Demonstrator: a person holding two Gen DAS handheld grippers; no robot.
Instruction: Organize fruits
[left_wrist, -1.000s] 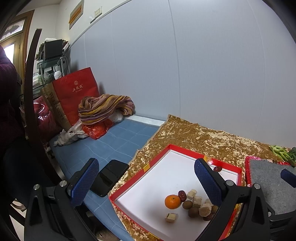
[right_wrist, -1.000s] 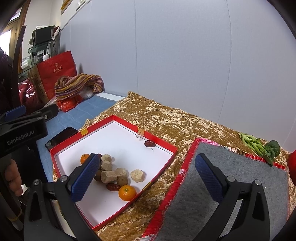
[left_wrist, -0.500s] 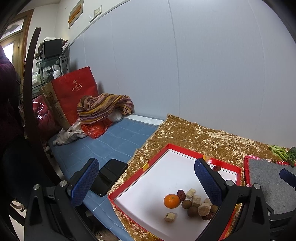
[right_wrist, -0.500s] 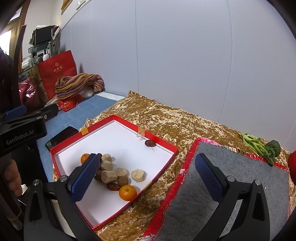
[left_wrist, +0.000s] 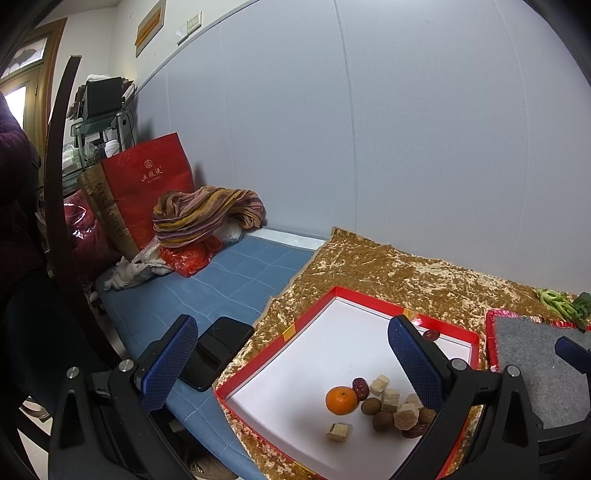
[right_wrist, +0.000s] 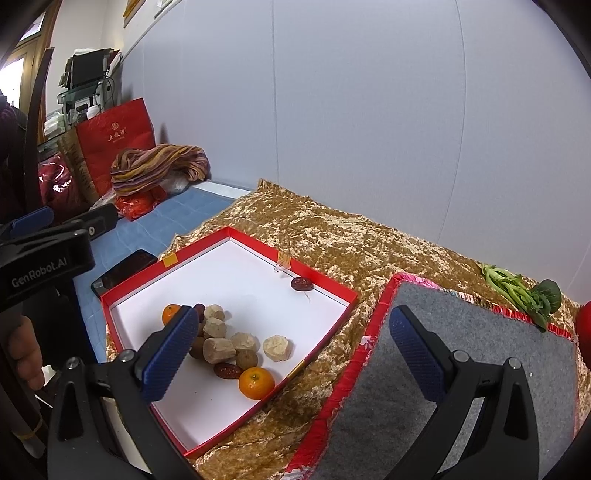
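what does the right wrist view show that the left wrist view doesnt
Only the right wrist view shows a second mandarin at the tray's near edge and the other gripper's GenRobot.AI body.
Only the left wrist view shows a lone beige cube apart from the pile.
Both show the red-rimmed white tray, the stray red date, the black phone and the grey felt mat.

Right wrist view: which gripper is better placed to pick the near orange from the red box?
Probably the right gripper, open: the orange lies just ahead between its fingers, near the red box edge beside it.
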